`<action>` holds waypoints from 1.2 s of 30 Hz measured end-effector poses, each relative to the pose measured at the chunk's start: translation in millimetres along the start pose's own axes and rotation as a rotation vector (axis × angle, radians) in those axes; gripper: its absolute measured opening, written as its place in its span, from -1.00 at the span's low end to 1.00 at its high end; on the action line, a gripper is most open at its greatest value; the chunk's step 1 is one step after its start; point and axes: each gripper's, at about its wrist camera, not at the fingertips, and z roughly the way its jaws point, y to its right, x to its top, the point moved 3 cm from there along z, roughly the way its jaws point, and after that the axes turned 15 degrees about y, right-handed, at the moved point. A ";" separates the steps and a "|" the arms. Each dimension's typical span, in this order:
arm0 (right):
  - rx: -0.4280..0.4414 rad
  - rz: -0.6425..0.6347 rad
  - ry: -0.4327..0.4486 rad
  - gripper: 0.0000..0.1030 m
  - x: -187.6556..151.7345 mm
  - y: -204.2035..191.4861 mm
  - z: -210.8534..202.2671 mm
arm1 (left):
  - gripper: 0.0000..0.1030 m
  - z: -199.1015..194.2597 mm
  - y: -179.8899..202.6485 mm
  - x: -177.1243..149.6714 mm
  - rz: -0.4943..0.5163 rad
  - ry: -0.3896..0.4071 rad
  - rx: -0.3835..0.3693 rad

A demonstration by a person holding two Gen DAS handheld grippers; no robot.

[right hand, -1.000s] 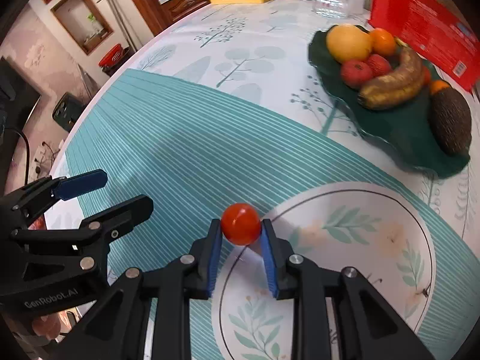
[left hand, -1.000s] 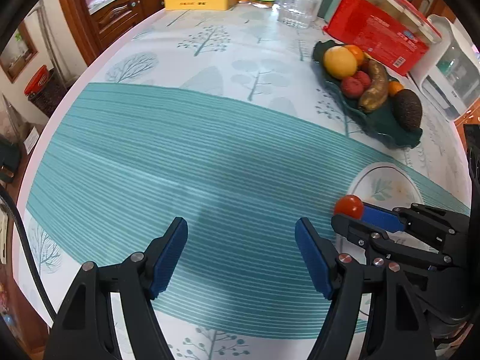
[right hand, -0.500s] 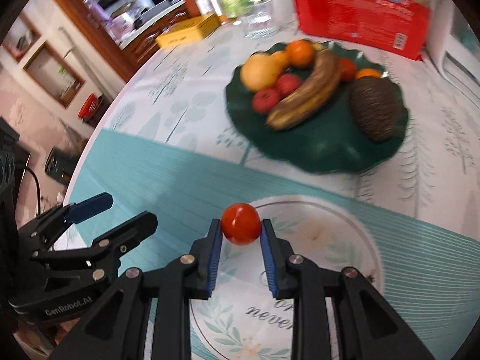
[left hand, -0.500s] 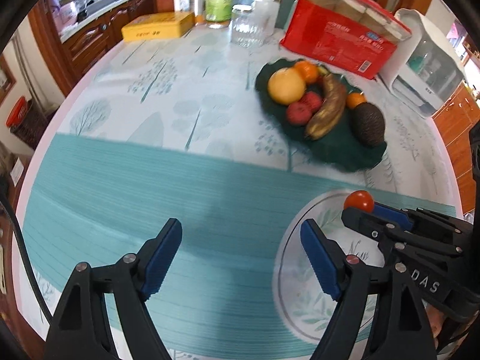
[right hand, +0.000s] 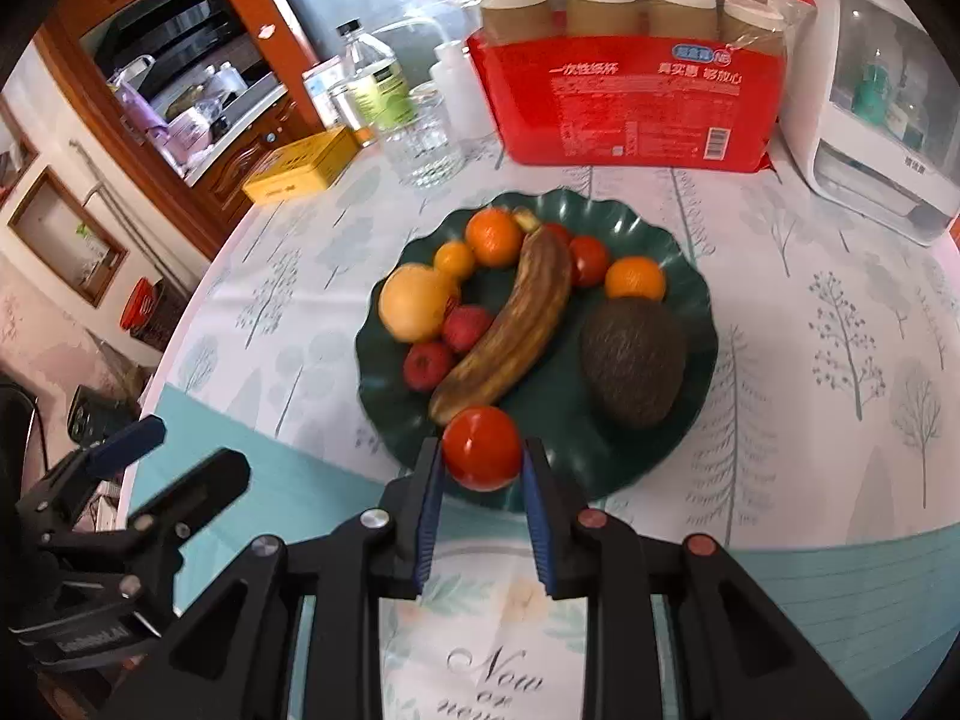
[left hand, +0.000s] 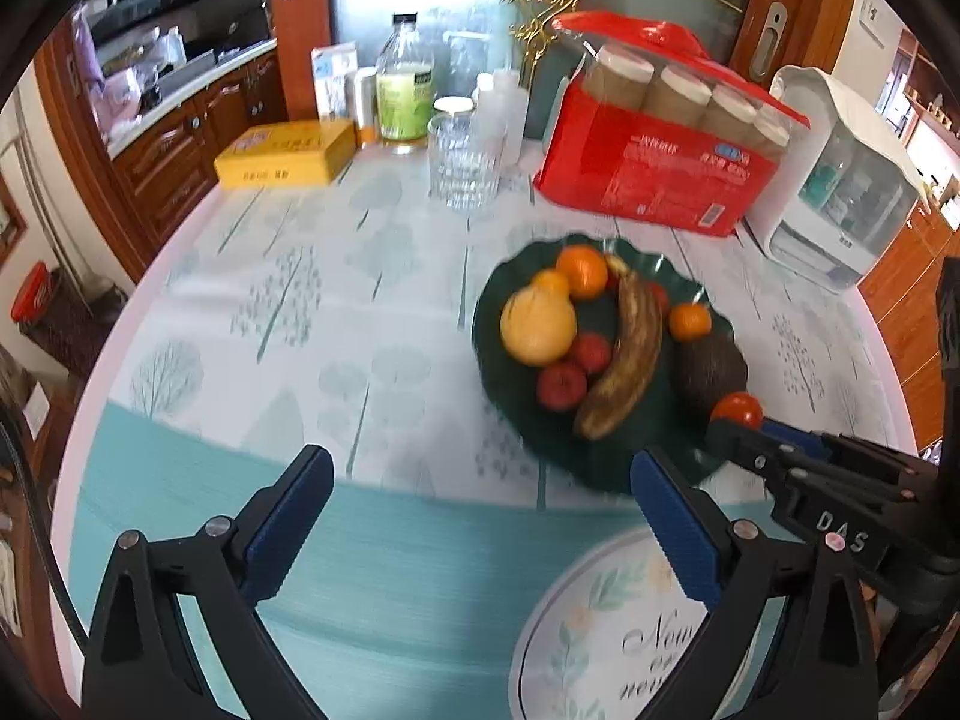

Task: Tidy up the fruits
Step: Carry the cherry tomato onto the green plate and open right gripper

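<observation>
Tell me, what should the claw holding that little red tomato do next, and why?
Probably carry it a bit farther over the green plate and lower it into the bare spot near the banana. The right gripper is shut on the tomato, at the plate's near rim.

The right gripper (right hand: 483, 468), low in the frame's centre, clamps a tomato (right hand: 482, 447), while the left gripper (left hand: 480, 510) at bottom centre is opening, nothing between its jaws.

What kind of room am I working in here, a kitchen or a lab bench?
Most likely a home kitchen or dining area: a table with a tree-print cloth, wooden cabinets under a cluttered countertop, and a green fruit plate beside a drinking glass.
</observation>
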 end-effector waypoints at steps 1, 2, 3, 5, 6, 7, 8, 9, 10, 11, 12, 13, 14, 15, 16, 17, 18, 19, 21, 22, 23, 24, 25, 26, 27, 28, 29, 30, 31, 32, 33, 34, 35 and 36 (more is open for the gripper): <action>-0.004 0.007 -0.001 -0.50 2.4 1.5 4.4 | 0.97 4.6 2.1 5.9 0.008 0.002 0.000; -0.009 0.012 -0.003 -0.50 3.4 3.7 7.6 | 0.98 8.0 3.4 9.5 0.011 0.005 0.001; -0.015 0.015 -0.006 -0.50 4.4 5.4 11.3 | 0.98 11.0 4.4 12.5 0.013 0.007 0.000; -0.030 0.019 -0.014 -0.50 5.2 8.2 21.1 | 0.98 20.1 6.7 17.9 0.013 0.000 -0.005; -0.038 0.019 -0.020 -0.50 4.8 9.7 25.8 | 0.98 23.4 7.2 18.4 0.010 -0.004 -0.009; -0.044 0.020 -0.026 -0.50 3.3 11.2 29.6 | 0.98 28.2 7.9 19.0 0.006 -0.011 -0.015; -0.047 0.020 -0.030 -0.50 2.4 12.3 32.8 | 0.98 33.1 8.3 19.6 0.003 -0.019 -0.019; -0.050 0.019 -0.035 -0.50 1.1 13.2 36.2 | 0.98 37.5 8.5 19.7 0.001 -0.025 -0.023; -0.054 0.017 -0.041 -0.50 -0.3 13.6 38.9 | 0.98 40.8 8.7 19.1 0.003 -0.030 -0.024; -0.058 0.017 -0.048 -0.50 -2.0 14.3 42.3 | 0.98 44.8 9.0 18.6 0.006 -0.035 -0.021; -0.060 0.017 -0.055 -0.50 -3.5 15.2 45.8 | 0.98 48.3 9.6 17.6 0.011 -0.039 -0.021; -0.061 0.018 -0.060 -0.49 -4.4 15.9 48.2 | 0.98 50.1 9.8 16.0 0.016 -0.042 -0.020; -0.062 0.018 -0.065 -0.49 -5.1 16.6 50.5 | 0.98 53.1 10.2 15.0 0.021 -0.047 -0.019; -0.063 0.018 -0.068 -0.49 -5.5 17.0 52.2 | 0.98 55.3 10.6 14.1 0.024 -0.051 -0.018; -0.062 0.017 -0.072 -0.49 -6.0 17.2 53.9 | 0.98 57.8 11.4 13.3 0.029 -0.055 -0.018; -0.059 0.017 -0.074 -0.49 -6.3 17.6 55.3 | 0.98 59.8 12.1 12.7 0.033 -0.059 -0.017; -0.056 0.019 -0.078 -0.49 -6.7 17.9 56.5 | 0.98 61.7 12.4 11.8 0.037 -0.064 -0.017; -0.055 0.020 -0.080 -0.48 -6.5 18.1 57.2 | 0.98 63.2 12.6 10.9 0.042 -0.067 -0.017; -0.052 0.023 -0.083 -0.47 -7.0 19.0 57.9 | 0.98 64.9 12.5 9.2 0.050 -0.073 -0.016; -0.044 0.025 -0.082 -0.46 -7.1 19.2 57.5 | 0.98 65.6 12.1 8.3 0.053 -0.075 -0.014; -0.040 0.026 -0.079 -0.46 -6.6 19.5 57.1 | 0.98 65.8 11.5 7.8 0.053 -0.077 -0.013; -0.034 0.025 -0.073 -0.44 -6.2 19.3 56.0 | 0.98 66.0 11.1 7.7 0.052 -0.078 -0.012; -0.032 0.023 -0.070 -0.38 -5.7 19.2 55.3 | 0.98 66.3 10.2 7.2 0.048 -0.082 -0.011; -0.035 0.020 -0.066 -0.35 -5.2 19.2 54.4 | 0.98 66.4 9.5 6.8 0.046 -0.085 -0.010; -0.036 0.019 -0.062 -0.34 -4.9 19.4 53.3 | 0.98 66.3 8.9 6.3 0.044 -0.087 -0.010; -0.035 0.019 -0.057 -0.34 -4.5 19.6 51.6 | 0.98 65.8 8.4 5.8 0.043 -0.088 -0.009; -0.034 0.020 -0.054 -0.34 -4.2 19.8 50.3 | 0.98 65.1 8.2 5.4 0.043 -0.089 -0.007; -0.034 0.021 -0.050 -0.34 -4.1 20.3 48.2 | 0.98 63.9 8.0 4.7 0.044 -0.089 -0.004; -0.036 0.021 -0.047 -0.34 -3.7 20.9 46.8 | 0.98 63.1 7.8 4.4 0.045 -0.088 -0.001; -0.037 0.021 -0.047 -0.34 -3.6 21.7 44.8 | 0.98 61.5 7.7 3.8 0.047 -0.087 0.006; -0.039 0.020 -0.044 -0.34 -3.8 22.7 41.8 | 0.98 60.1 7.6 3.4 0.047 -0.086 0.010; -0.040 0.021 -0.042 -0.34 -3.7 23.6 39.4 | 0.98 58.0 7.6 3.1 0.046 -0.085 0.014; -0.043 0.022 -0.038 -0.34 -3.9 25.1 35.8 | 0.98 55.4 7.5 2.5 0.044 -0.083 0.017; -0.045 0.023 -0.031 -0.34 -4.1 26.7 31.5 | 0.98 53.0 7.5 2.2 0.042 -0.081 0.018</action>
